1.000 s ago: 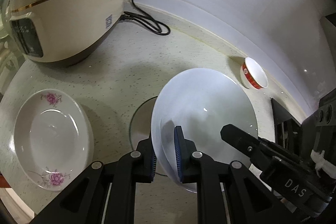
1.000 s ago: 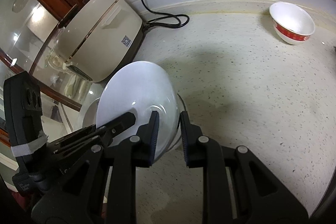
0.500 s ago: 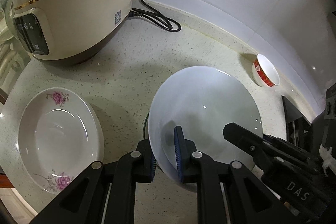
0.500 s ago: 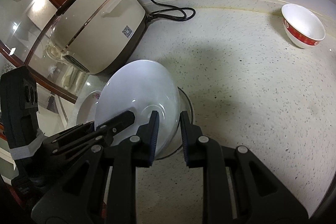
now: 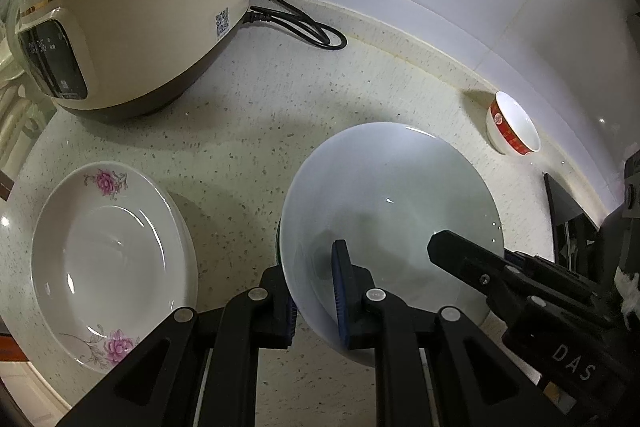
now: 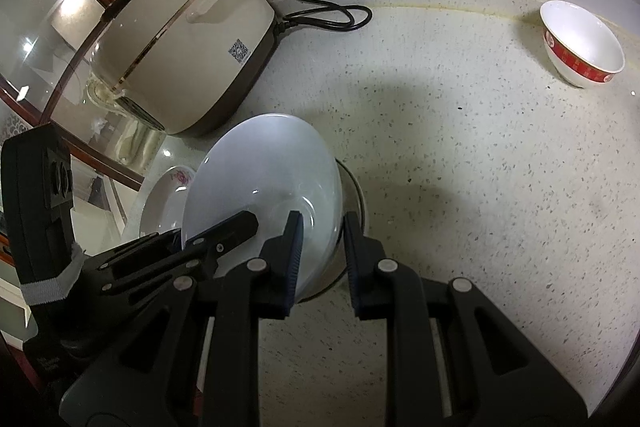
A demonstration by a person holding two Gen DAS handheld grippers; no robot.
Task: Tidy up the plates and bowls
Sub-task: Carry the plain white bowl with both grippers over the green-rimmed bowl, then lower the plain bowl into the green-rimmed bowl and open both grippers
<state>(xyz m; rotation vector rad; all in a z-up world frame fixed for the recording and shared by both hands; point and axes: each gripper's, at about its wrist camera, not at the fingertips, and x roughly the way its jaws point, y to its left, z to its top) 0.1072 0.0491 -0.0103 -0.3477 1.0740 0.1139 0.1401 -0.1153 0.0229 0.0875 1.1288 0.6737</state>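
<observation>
Both grippers clamped the white bowl's point(image 5: 384, 195) rim: left gripper point(image 5: 314, 301) on the near-left edge, right gripper point(image 6: 320, 253) on the near-right. Over the last second the bowl sat lower over the glass lid point(image 6: 354, 187) beneath; placement looked nearly done. Flowered plate point(image 5: 108, 251) lay left of the left gripper, red-banded bowl point(image 6: 582, 45) far ahead-right. Cooker point(image 5: 132, 7) read "...eSuns"; right gripper marked "DAS".

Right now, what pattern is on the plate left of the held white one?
Pink flowers on the rim of the white floral plate, clearest in the left wrist view.
</observation>
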